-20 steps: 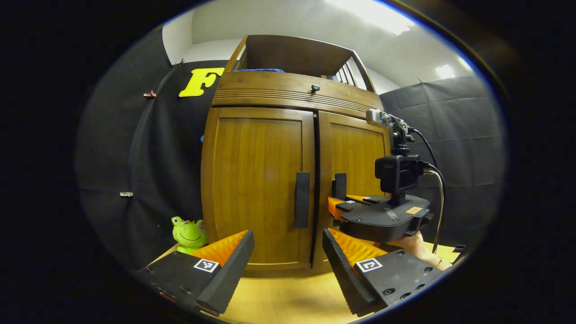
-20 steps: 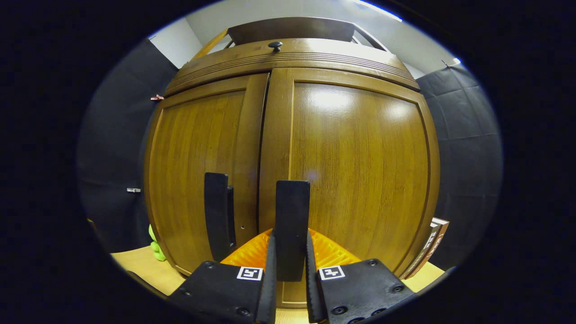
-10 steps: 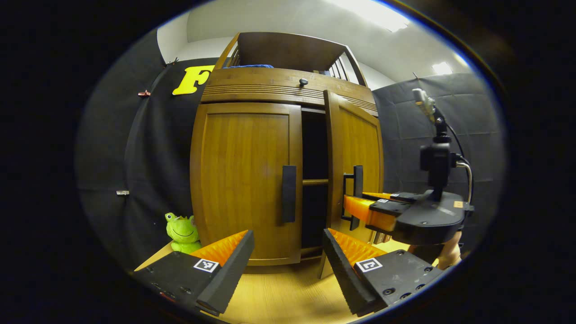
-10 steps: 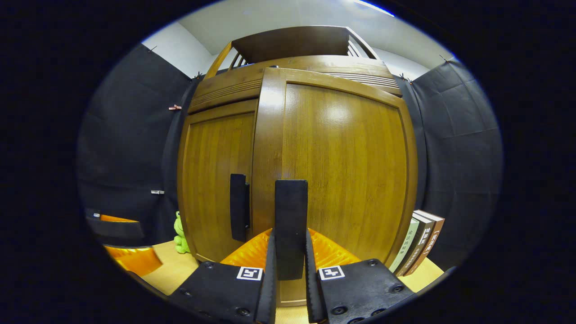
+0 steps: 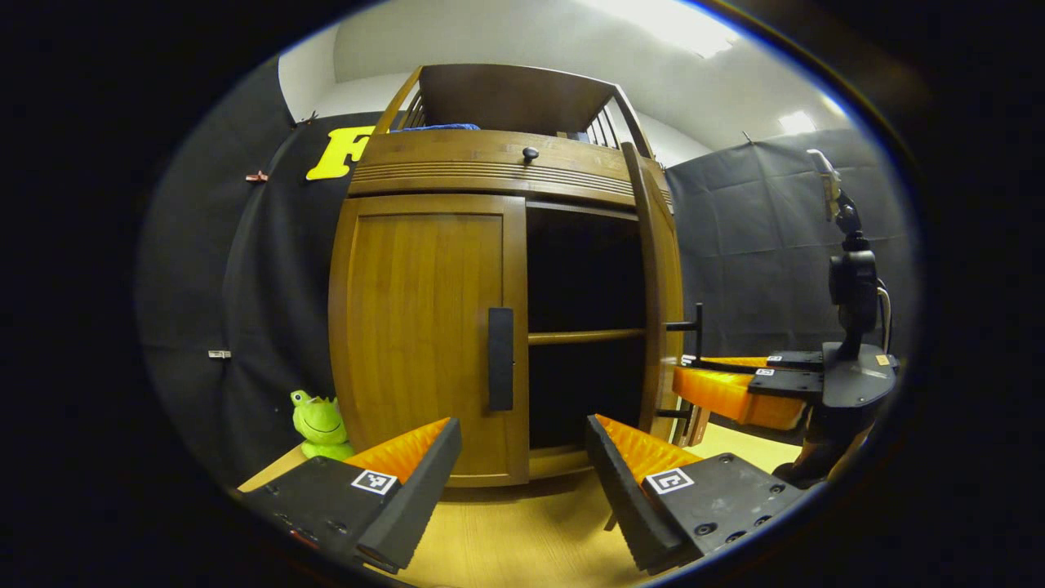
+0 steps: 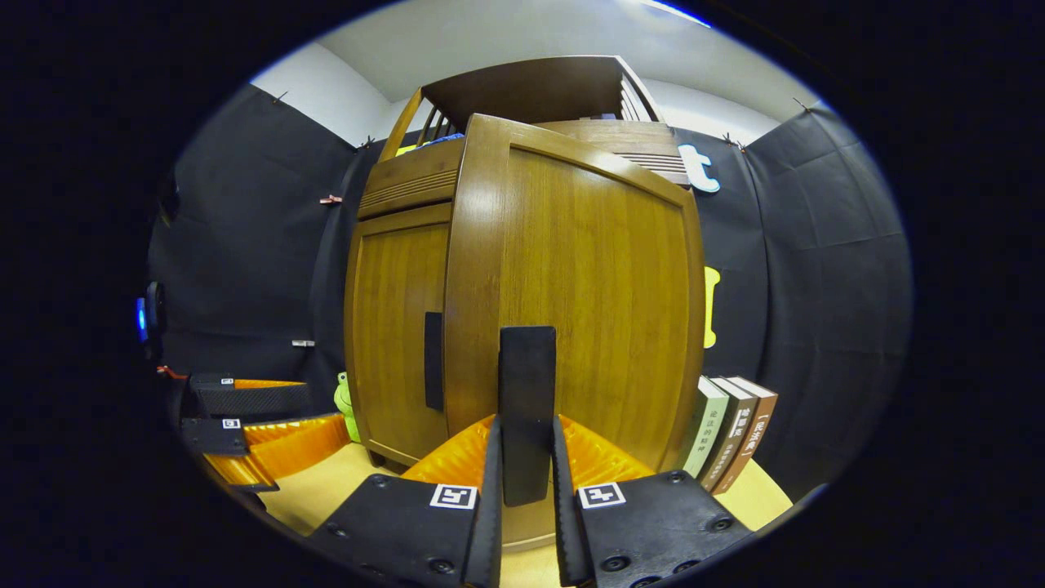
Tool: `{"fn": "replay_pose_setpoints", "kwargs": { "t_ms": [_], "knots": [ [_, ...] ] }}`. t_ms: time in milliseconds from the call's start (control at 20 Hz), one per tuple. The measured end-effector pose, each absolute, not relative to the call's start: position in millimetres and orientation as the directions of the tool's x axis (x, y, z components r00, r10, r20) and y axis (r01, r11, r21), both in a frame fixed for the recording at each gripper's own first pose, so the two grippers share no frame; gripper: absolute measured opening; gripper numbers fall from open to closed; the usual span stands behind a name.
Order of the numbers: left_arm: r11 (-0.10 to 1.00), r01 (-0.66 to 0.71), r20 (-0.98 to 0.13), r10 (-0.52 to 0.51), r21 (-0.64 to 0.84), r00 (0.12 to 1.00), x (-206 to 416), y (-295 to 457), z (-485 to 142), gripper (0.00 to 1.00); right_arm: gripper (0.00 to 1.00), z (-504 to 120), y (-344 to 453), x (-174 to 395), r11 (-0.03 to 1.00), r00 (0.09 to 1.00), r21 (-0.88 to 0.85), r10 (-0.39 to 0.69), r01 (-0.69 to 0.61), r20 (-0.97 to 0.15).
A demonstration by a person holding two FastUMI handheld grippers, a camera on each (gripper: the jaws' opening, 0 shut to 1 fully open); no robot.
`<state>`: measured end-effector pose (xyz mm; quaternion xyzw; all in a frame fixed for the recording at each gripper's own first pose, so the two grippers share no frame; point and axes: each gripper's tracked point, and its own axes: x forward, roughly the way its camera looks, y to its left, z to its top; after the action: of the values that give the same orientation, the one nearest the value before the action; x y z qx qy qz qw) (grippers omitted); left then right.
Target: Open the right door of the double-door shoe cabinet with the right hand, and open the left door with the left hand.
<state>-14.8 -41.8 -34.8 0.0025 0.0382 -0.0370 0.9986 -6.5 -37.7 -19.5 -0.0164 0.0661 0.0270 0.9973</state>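
The wooden shoe cabinet [image 5: 490, 163] stands on the table. Its right door [image 5: 660, 302] is swung out nearly edge-on, baring a dark interior with a shelf rail [image 5: 584, 336]. In the right gripper view that door [image 6: 588, 302] faces me, and my right gripper [image 6: 526, 465] is shut on its dark vertical handle [image 6: 526, 392]. The same gripper [image 5: 694, 371] shows at the right of the left gripper view. The left door [image 5: 424, 335] is closed, with its dark handle [image 5: 500, 358] untouched. My left gripper [image 5: 522, 445] hangs open in front of it, a short way off.
A green frog toy [image 5: 320, 420] sits on the table [image 5: 522, 531] left of the cabinet. Several books [image 6: 731, 429] lean beside the cabinet's right side. A small knob [image 5: 531, 153] sits on the drawer front above the doors.
The right door has swung from closed to wide open, pulled by my right gripper moving back and to the right. My left gripper has stayed open and shifted slightly.
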Motion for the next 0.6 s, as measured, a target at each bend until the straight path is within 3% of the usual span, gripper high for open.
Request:
{"fn": "replay_pose_setpoints", "kwargs": {
  "t_ms": [350,500,600],
  "knots": [
    [1.0,0.028,-0.035,-0.028,-0.005,0.999,14.3,-33.8,-23.1,0.95,0.3,-9.9,-72.5,-42.6,1.0,0.988,-0.027,0.005,-0.009,-0.154],
    [0.999,0.016,-0.056,-0.018,-0.03,0.998,31.9,-29.5,-27.9,0.94,0.25,-12.4,-88.2,-55.1,0.999,0.984,-0.041,-0.024,0.017,-0.176],
    [0.999,-0.01,-0.05,0.008,-0.033,0.999,44.2,-25.8,-26.9,0.95,0.29,-12.9,-96.0,-62.1,0.999,0.983,-0.044,-0.031,0.023,-0.183]
  ]
}}
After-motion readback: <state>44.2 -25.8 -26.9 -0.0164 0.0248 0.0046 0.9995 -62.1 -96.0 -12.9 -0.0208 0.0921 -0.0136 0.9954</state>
